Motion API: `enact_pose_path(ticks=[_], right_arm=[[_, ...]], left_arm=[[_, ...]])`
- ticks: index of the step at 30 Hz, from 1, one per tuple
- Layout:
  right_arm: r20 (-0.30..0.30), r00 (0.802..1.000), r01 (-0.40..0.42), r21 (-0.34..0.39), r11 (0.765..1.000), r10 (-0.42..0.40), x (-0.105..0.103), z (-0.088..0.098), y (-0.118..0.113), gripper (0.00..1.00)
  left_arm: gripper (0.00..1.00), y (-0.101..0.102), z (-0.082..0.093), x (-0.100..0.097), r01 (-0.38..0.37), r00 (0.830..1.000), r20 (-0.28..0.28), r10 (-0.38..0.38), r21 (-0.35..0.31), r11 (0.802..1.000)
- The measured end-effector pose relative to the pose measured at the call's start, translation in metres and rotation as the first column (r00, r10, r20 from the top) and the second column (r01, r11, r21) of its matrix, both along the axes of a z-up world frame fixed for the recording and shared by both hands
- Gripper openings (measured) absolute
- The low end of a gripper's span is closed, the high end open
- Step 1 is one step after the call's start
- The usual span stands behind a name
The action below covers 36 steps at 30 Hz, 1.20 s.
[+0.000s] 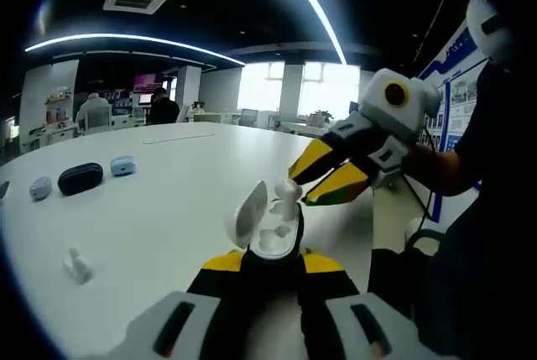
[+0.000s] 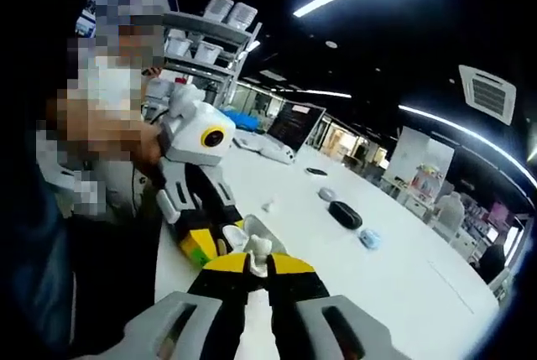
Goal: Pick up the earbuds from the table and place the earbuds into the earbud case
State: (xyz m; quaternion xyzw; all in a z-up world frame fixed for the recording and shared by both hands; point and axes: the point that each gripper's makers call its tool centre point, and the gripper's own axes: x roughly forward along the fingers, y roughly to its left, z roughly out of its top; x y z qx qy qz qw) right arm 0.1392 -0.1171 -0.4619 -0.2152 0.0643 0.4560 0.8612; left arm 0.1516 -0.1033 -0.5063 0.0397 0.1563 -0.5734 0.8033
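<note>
L gripper view, going L to R: small white earbud (image 1: 77, 266) lying loose on white round table (image 1: 168, 200); grey pebble case (image 1: 40, 188), black oval case (image 1: 80, 178), pale blue case (image 1: 122, 165) sitting further back. L gripper (image 1: 273, 255) jaws clamping open white glossy earbud case (image 1: 267, 224). R gripper (image 1: 295, 190) jaws pinching second white earbud (image 1: 288, 195), holding it just over case's well.
</note>
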Motion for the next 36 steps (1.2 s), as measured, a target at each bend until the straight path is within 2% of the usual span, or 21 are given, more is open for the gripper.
enact_pose_path(ticks=[4, 11, 15, 19, 21, 27, 34, 36], right_arm=[[-0.037, 0.999, -0.001, 0.038, 0.999, 0.002, 0.002, 0.003, 0.003, 0.09], [-0.071, 0.997, -0.006, 0.044, 0.999, 0.009, 0.002, -0.001, 0.008, 0.1], [-0.094, 0.995, -0.018, 0.077, 0.997, 0.025, 0.002, 0.007, 0.013, 0.1], [-0.191, 0.98, -0.019, 0.181, 0.983, 0.054, 0.007, 0.022, 0.021, 0.11], [-0.22, 0.974, -0.015, 0.203, 0.979, 0.061, 0.016, 0.028, 0.021, 0.12], [-0.262, 0.962, -0.029, 0.172, 0.985, 0.074, 0.033, 0.032, 0.033, 0.13], [-0.293, 0.942, -0.136, 0.11, 0.985, 0.163, 0.06, 0.032, 0.062, 0.16], [-0.281, 0.94, -0.184, 0.065, 0.981, 0.195, 0.065, 0.029, 0.071, 0.16]], left_arm=[[0.25, 0.0, 0.0, 0.0, 0.0, 1.0, 0.001, 0.0, 0.0, 1.0], [0.25, 0.0, 0.0, 0.0, 0.002, 1.0, 0.006, -0.002, 0.0, 1.0], [0.25, 0.0, 0.0, -0.001, 0.003, 1.0, 0.008, -0.003, 0.001, 1.0], [0.25, 0.0, 0.0, -0.001, 0.002, 1.0, 0.01, -0.002, 0.0, 1.0], [0.25, 0.0, 0.0, -0.001, 0.003, 1.0, 0.011, -0.003, 0.0, 1.0], [0.25, 0.0, 0.0, -0.001, 0.002, 1.0, 0.016, -0.003, 0.0, 1.0], [0.25, 0.0, -0.001, -0.001, 0.001, 1.0, 0.022, -0.001, -0.001, 1.0], [0.25, 0.0, -0.001, -0.002, 0.0, 1.0, 0.024, 0.0, -0.001, 1.0]])
